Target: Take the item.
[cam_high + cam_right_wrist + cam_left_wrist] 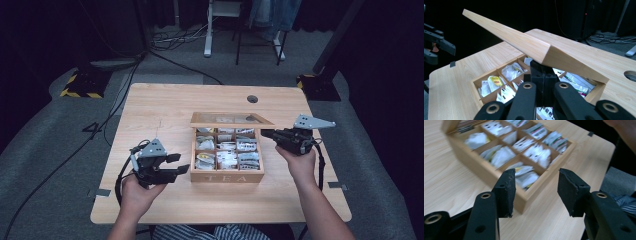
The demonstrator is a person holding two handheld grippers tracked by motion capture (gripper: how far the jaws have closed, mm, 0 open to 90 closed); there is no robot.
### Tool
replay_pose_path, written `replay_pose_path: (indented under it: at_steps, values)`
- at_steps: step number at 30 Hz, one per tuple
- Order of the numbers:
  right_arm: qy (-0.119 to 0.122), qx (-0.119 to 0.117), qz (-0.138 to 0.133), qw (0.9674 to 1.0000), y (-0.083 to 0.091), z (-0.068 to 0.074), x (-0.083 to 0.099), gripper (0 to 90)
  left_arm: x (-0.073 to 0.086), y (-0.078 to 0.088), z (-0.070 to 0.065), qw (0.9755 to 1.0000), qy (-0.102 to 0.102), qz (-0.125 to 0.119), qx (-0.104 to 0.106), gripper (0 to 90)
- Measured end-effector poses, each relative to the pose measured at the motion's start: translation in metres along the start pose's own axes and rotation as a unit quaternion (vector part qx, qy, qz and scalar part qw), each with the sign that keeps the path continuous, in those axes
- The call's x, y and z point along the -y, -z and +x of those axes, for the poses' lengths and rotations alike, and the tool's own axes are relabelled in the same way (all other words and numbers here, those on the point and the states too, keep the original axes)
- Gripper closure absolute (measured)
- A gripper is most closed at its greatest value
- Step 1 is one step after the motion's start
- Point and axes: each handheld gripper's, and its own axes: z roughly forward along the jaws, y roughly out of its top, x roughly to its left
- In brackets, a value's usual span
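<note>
Setting: dark room, grey carpeted floor [55, 150], light wooden desk [165, 105] with a round cable hole [252, 99] near its far edge.

Left gripper [176, 165]: fingers [506, 192] spread wide, holding nothing, aimed at the near left corner of the tea box; just beside the box, not touching. Gripped by the left hand [136, 192] over the desk's near left area, cable trailing off behind.

Right gripper [266, 133]: fingers [541, 75] pressed together under the front edge of the lid [524, 42], lid propped half open and tilted over the compartments. Held by the right hand [301, 162] at the box's right side, grey three-cornered plate on top.

Tea box [227, 176]: wooden, marked "TEA" on the near wall, at the desk's centre; gridded compartments filled with paper tea sachets [499, 155], one yellow packet [495, 80] visible in the right gripper view.
</note>
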Motion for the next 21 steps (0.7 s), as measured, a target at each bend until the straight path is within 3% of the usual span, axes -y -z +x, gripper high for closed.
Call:
replay_pose_path:
  at_steps: [1, 2, 8, 11, 21]
  values:
    - [0.000, 0.000, 0.000, 1.0000, 0.000, 0.000, 0.000, 90.0, -0.004, -0.003, -0.002, 0.9999, -0.009, 0.005, 0.002, 49.1]
    - [0.001, 0.001, 0.001, 1.0000, 0.000, 0.001, 0.000, 90.0, -0.007, -0.008, -0.005, 0.9998, -0.002, 0.007, 0.016, 49.1]
    - [-0.005, -0.005, -0.003, 1.0000, 0.002, 0.000, 0.000, 90.0, -0.024, -0.036, -0.020, 0.9985, -0.014, 0.035, 0.040, 49.1]
    - [-0.005, -0.008, -0.004, 1.0000, 0.002, 0.000, -0.001, 90.0, -0.030, -0.048, -0.025, 0.9978, -0.010, 0.036, 0.055, 49.2]
    - [-0.014, -0.017, -0.008, 0.9997, 0.002, -0.003, -0.002, 90.0, -0.048, -0.079, -0.037, 0.9964, -0.018, 0.053, 0.064, 49.1]
